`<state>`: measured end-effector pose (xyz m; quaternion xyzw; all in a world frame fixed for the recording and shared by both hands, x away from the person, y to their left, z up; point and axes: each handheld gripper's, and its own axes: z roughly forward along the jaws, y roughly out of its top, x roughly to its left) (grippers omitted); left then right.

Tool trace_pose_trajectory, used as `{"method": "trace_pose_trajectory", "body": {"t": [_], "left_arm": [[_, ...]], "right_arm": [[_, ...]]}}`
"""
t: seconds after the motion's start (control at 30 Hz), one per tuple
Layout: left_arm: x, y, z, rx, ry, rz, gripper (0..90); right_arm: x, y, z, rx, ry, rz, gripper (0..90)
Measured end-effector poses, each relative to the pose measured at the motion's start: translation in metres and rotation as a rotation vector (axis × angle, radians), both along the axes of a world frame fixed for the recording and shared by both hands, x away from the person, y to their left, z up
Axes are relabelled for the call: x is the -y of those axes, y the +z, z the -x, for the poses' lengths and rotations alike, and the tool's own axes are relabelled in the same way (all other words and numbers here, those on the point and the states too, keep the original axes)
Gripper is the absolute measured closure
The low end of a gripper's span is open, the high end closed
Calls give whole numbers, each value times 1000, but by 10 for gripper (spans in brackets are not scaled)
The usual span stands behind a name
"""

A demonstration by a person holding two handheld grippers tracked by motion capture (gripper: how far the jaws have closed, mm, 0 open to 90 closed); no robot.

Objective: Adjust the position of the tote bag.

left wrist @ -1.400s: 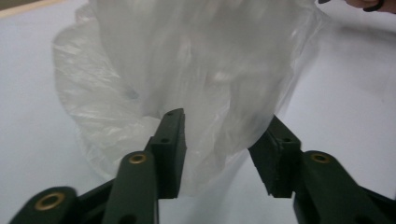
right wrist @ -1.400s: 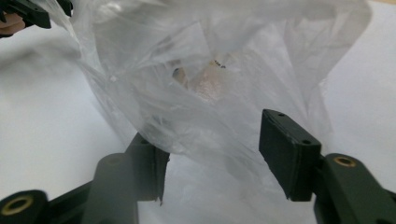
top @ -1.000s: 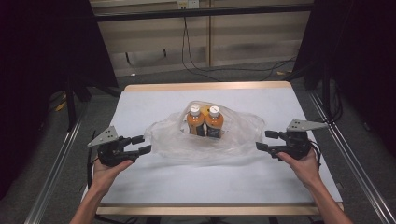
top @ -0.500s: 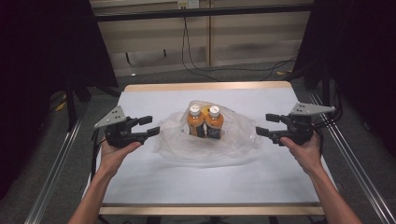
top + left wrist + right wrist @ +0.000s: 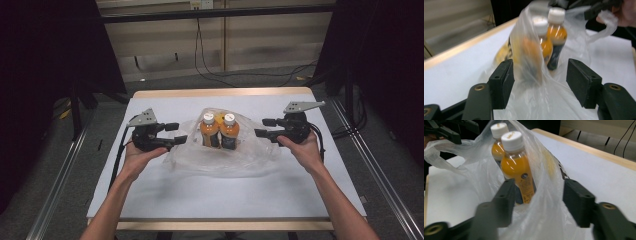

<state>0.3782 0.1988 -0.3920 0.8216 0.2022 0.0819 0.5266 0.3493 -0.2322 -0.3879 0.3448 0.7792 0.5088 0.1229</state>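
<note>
scene: we look down on a white-topped table (image 5: 220, 195) with a pale wooden edge. a person's forearms come in from six o'clock, a black gripper in each hand.

bag: a clear, thin plastic bag (image 5: 220, 155) lies crumpled at the middle of the table.

bottles: two bottles (image 5: 220, 131) of orange drink with white caps stand upright inside the bag, touching side by side.

left gripper (image 5: 176, 133): at nine o'clock of the bag, pointing toward it. its jaws have just been opening and stand moderately wide; in the left gripper view (image 5: 540, 83) bag film rises between the pads, which do not press on it.

right gripper (image 5: 263, 128): at three o'clock of the bag. its jaws have just been closing, yet a clear gap remains; in the right gripper view (image 5: 536, 200) film bunches between the pads, ungripped as far as we can tell.

handling: we judge the bag to be light, limp and slippery, likely to slide out of a loose pinch. the full bottles would give it weight and may topple as the film shifts. the handle loop (image 5: 605, 25) near the far gripper, and its twin (image 5: 435, 150) on the other side, look like the best places to take hold.

writing: the bottles carry dark labels (image 5: 526, 187) with a small round emblem; any words are too blurred to read, and the caps show only a faint mark.
</note>
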Motion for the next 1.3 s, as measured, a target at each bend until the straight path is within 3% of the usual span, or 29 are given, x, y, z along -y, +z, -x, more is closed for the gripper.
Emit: {"method": "trace_pose_trajectory", "body": {"t": [0.1,0.2,0.27,0.4,0.53,0.67,0.9,1.07,1.13,1.2,1.3], "left_arm": [[4,-12,-7,-30,-13,-46,346],[5,-18,-13,-59,-8,-64,434],[5,-22,-18,-59,6,-96,587],[7,-24,-21,-54,-15,-128,893],[3,-23,-28,-42,16,-142,900],[-4,-20,-34,-54,39,-139,900],[-14,-24,-43,-56,92,-198,900],[-14,-44,-48,-93,92,-265,900],[-14,-54,-51,-119,92,-248,900],[-14,-61,-54,-128,96,-271,900],[-14,-73,-60,-164,104,-268,900]], "right_arm": [[-3,-7,-8,-14,2,12,655],[-7,-13,-15,-23,14,19,833],[-9,-16,-19,-22,17,28,898],[-11,-18,-26,-9,4,20,900],[-9,-13,-34,8,-25,16,900],[-5,-9,-42,17,-49,28,900],[3,-15,-53,0,-91,49,900],[2,-37,-60,-42,-92,96,900],[1,-51,-62,-72,-90,119,900],[0,-60,-65,-90,-90,134,900],[-3,-71,-71,-111,-100,153,900]]}}
